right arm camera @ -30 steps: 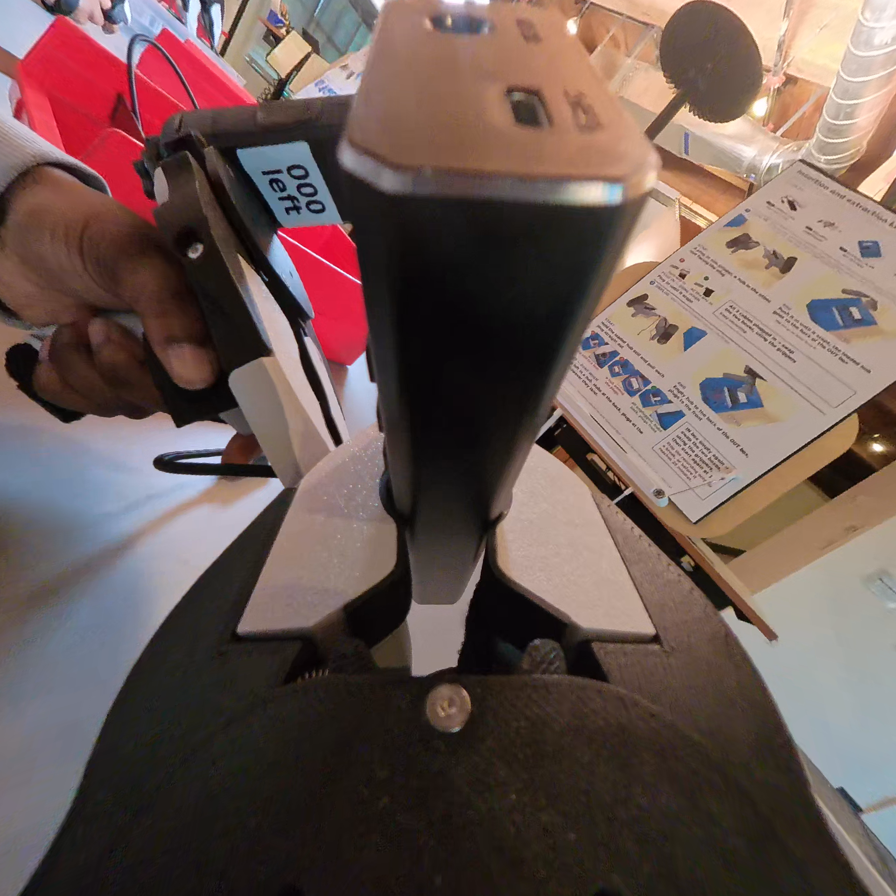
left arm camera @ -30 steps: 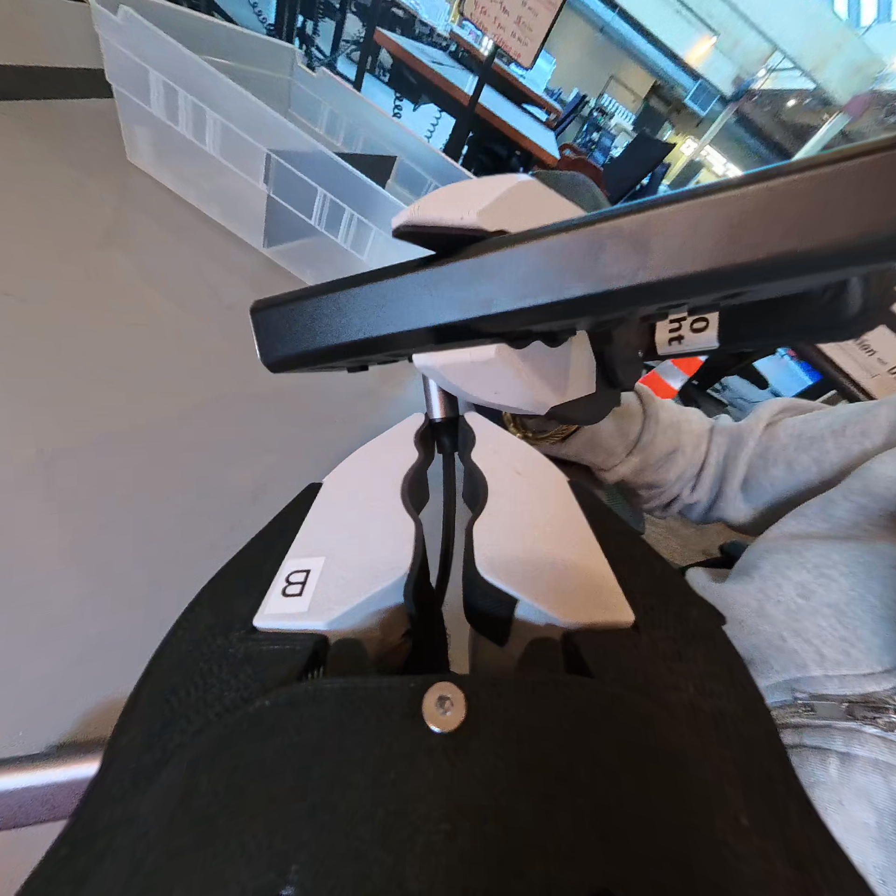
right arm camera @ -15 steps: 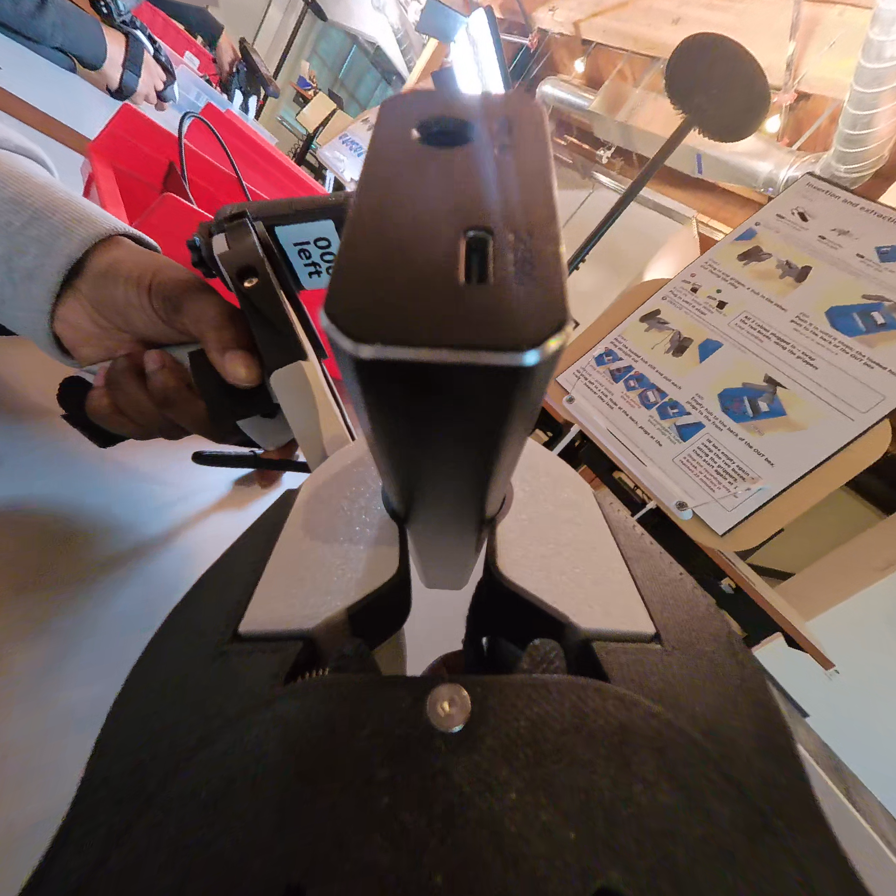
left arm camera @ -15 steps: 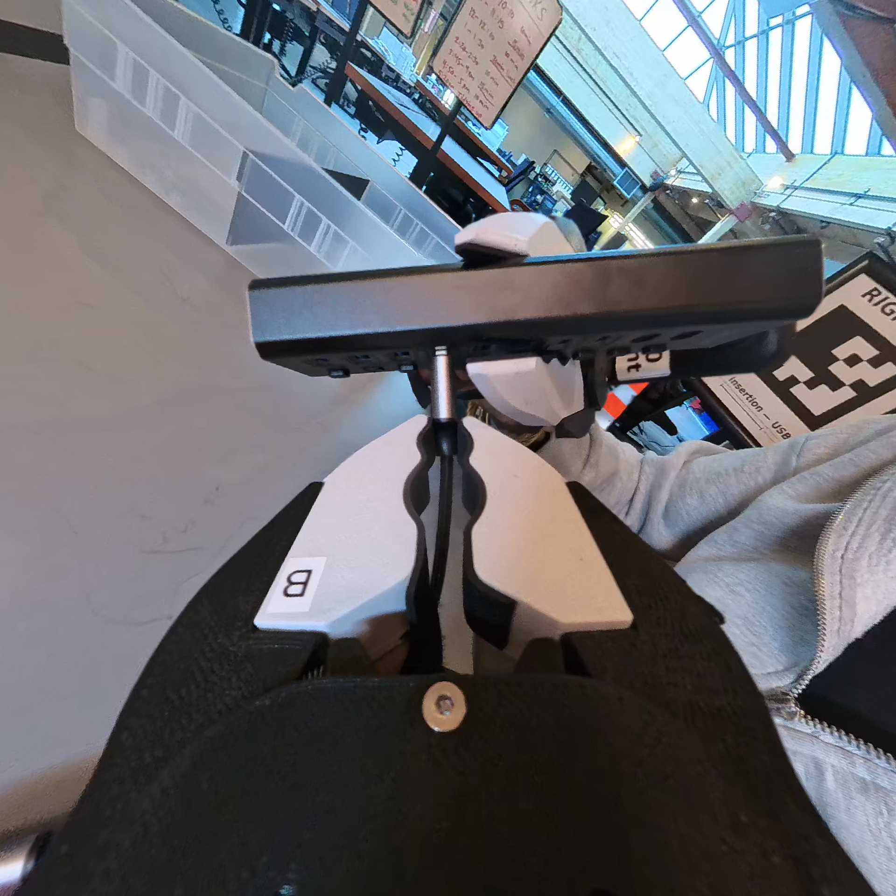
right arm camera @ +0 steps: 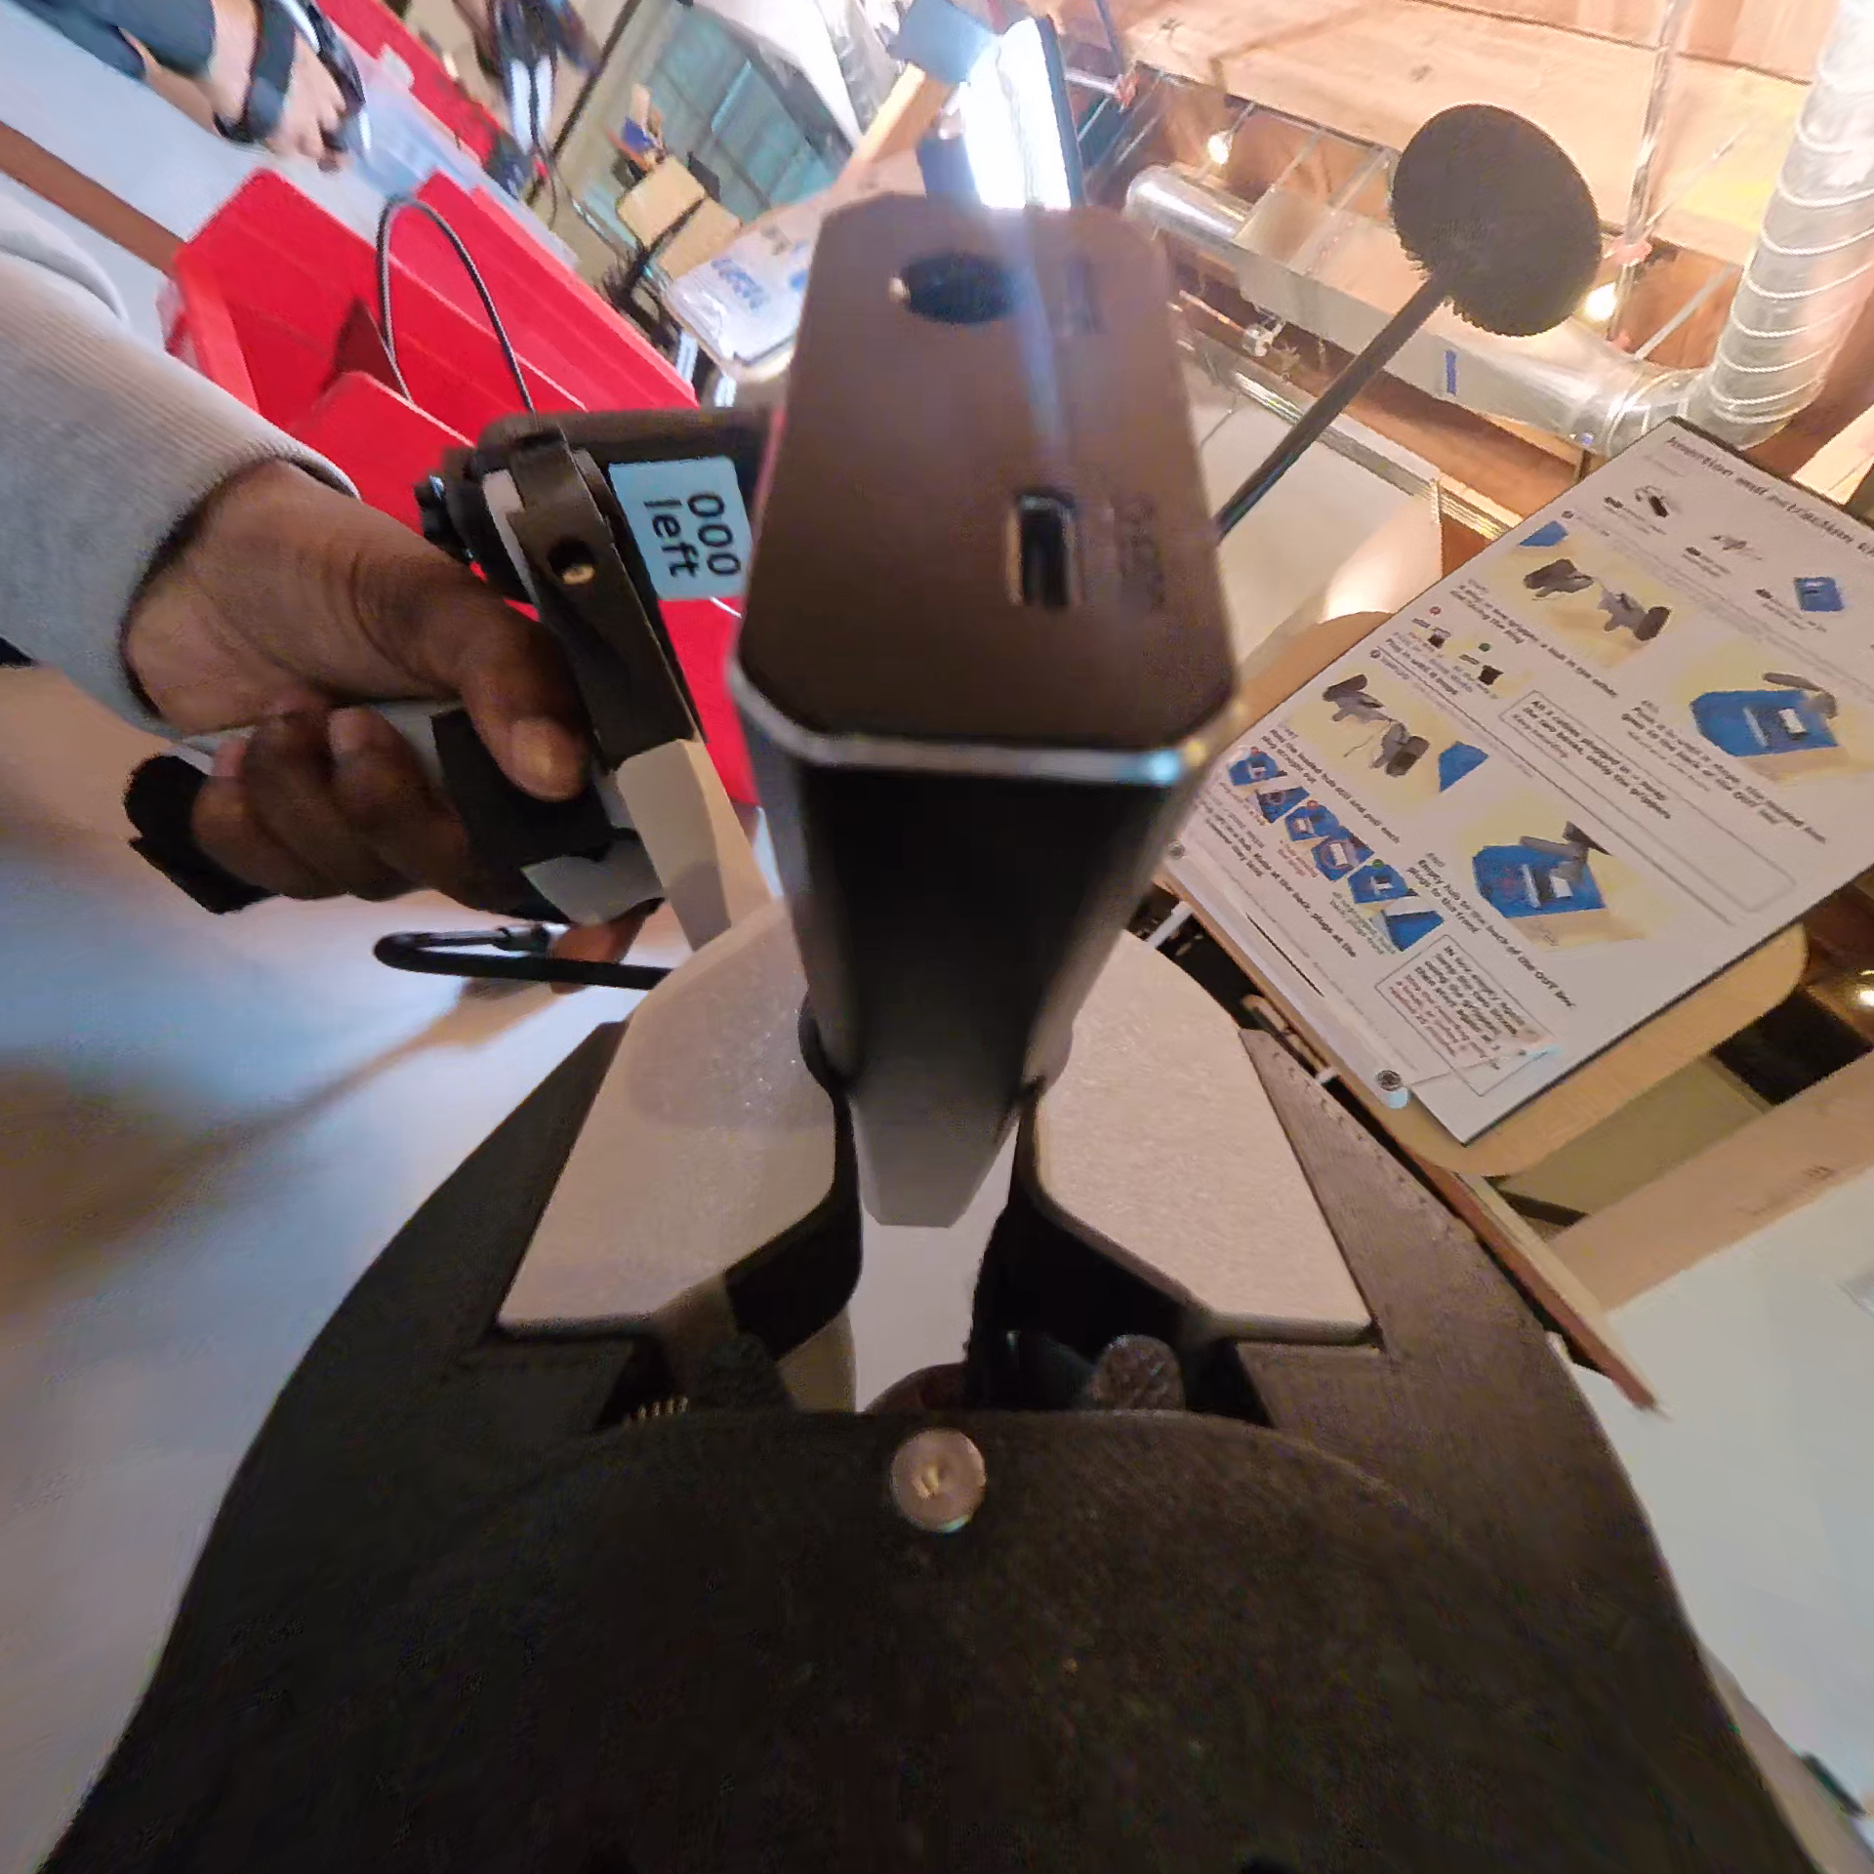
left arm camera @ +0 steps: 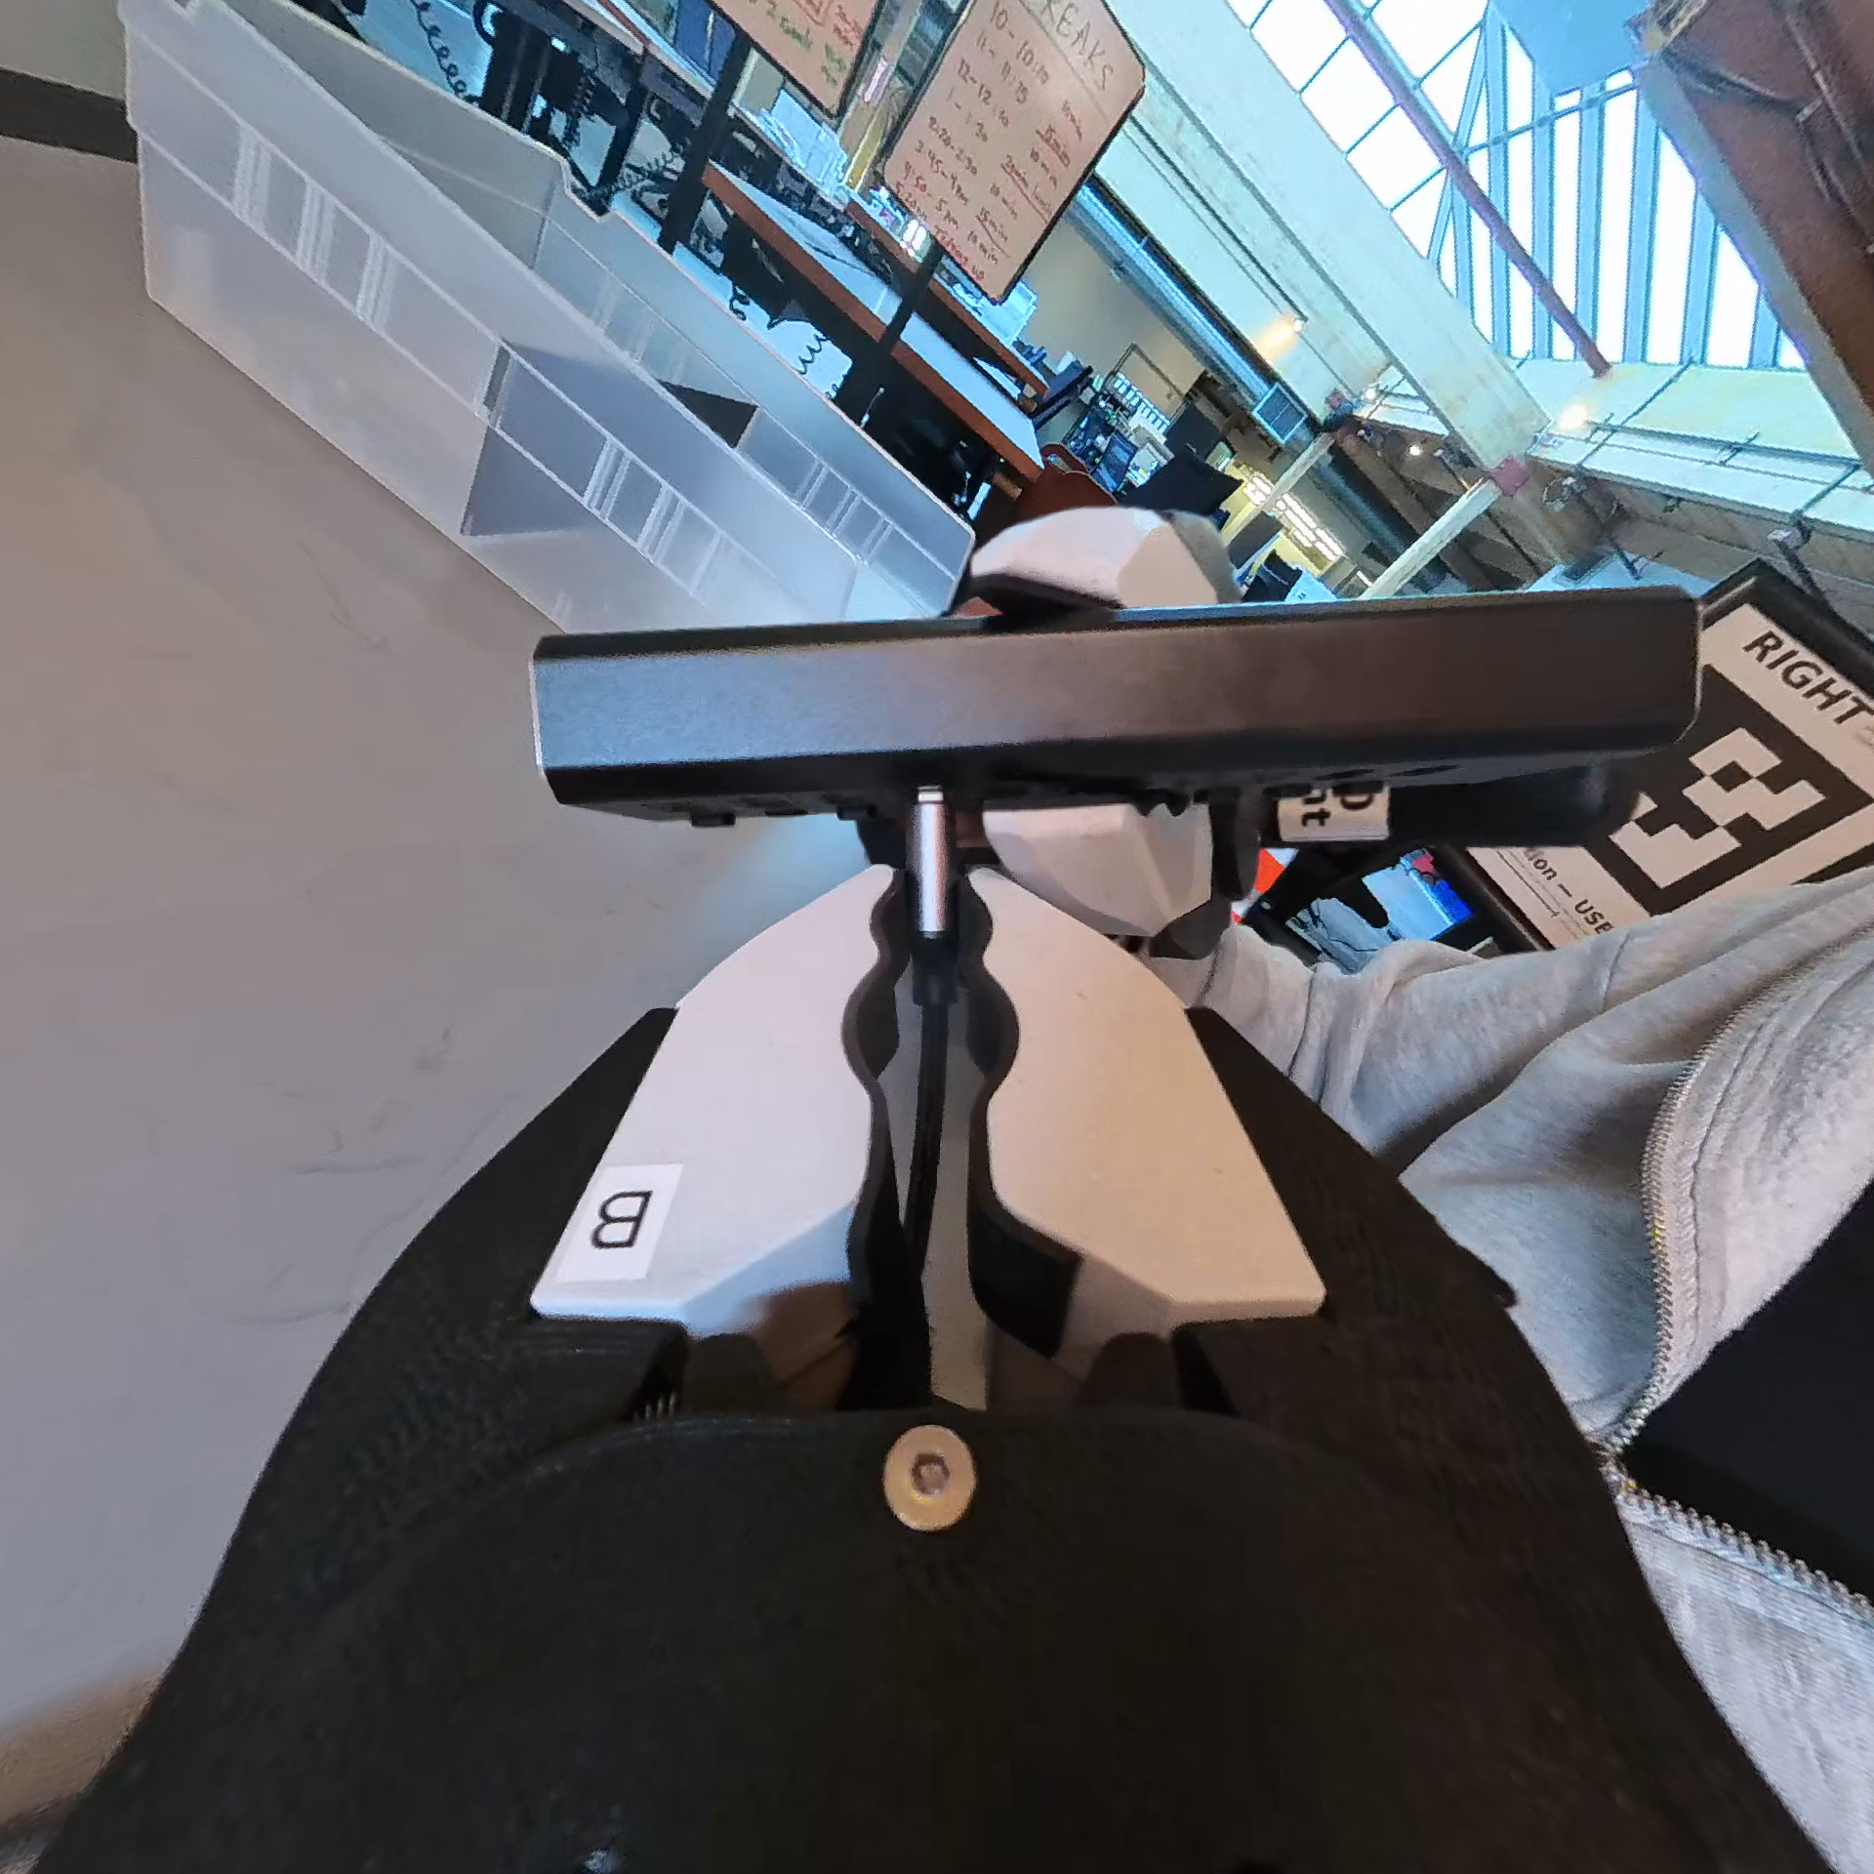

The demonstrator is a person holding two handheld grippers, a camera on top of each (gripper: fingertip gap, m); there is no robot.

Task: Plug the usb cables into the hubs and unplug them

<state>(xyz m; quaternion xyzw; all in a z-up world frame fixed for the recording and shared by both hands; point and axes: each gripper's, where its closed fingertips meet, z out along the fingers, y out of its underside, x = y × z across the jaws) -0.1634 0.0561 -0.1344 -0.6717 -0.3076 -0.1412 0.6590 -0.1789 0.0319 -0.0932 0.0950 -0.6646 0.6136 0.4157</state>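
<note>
My left gripper [left arm camera: 928,887] is shut on a black USB cable [left arm camera: 925,1105] just behind its silver plug [left arm camera: 927,862]. The plug's tip sits in a port on the long side of a black hub [left arm camera: 1115,700], held level above it. The right gripper's white fingers [left arm camera: 1100,862] clamp that hub from behind. In the right wrist view my right gripper [right arm camera: 928,1065] is shut on the hub [right arm camera: 974,629], which stands up, its end face with ports towards the camera. The left gripper [right arm camera: 608,690], in a hand, is at its left side; the plug is hidden there.
A clear plastic bin [left arm camera: 487,406] stands at the back left on the pale table [left arm camera: 254,862]. Red bins [right arm camera: 406,335] lie behind the left hand. An instruction sheet on a wooden board [right arm camera: 1541,791] leans at the right. A grey sleeve [left arm camera: 1521,1065] is close on the right. Spacing between my two grippers at the tips: around 4 cm.
The hub has swung from a slant to level and moved a little away in the left view. The silver plug shows more of its length. Both grippers have tilted upward.
</note>
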